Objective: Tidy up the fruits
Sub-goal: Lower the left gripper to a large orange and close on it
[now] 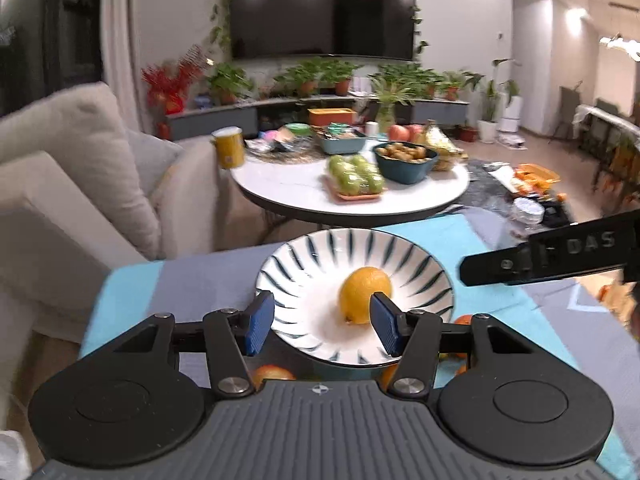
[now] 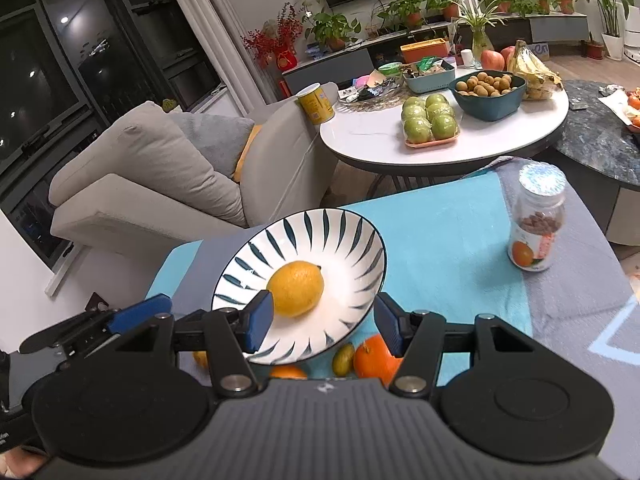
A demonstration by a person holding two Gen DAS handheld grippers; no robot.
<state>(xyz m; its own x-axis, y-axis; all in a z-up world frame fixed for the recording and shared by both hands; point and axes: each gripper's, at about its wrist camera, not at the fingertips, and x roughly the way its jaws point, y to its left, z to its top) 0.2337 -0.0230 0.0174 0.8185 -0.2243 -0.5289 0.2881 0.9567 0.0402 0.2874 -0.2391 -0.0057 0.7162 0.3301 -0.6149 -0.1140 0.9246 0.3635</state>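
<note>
The left tool (image 1: 322, 326) and the right tool (image 2: 323, 324) both hang released above the striped plate (image 2: 352, 236), pads partly spread and gripping nothing. A yellow lemon (image 2: 295, 289) lies alone in the plate. An orange (image 2: 374, 358) and a small green fruit (image 2: 343, 358) sit just beside it on the blue-clothed counter (image 2: 452, 232), a jar (image 2: 536, 220) well apart.

right gripper (image 2: 322, 322): fingers apart, empty, above striped bowl's (image 2: 352, 236) near rim | lemon (image 2: 295, 288) in bowl | orange (image 2: 374, 358), small green fruit (image 2: 343, 359) beside bowl on desk (image 2: 448, 232) | jar (image 2: 536, 220) upright, right
</note>
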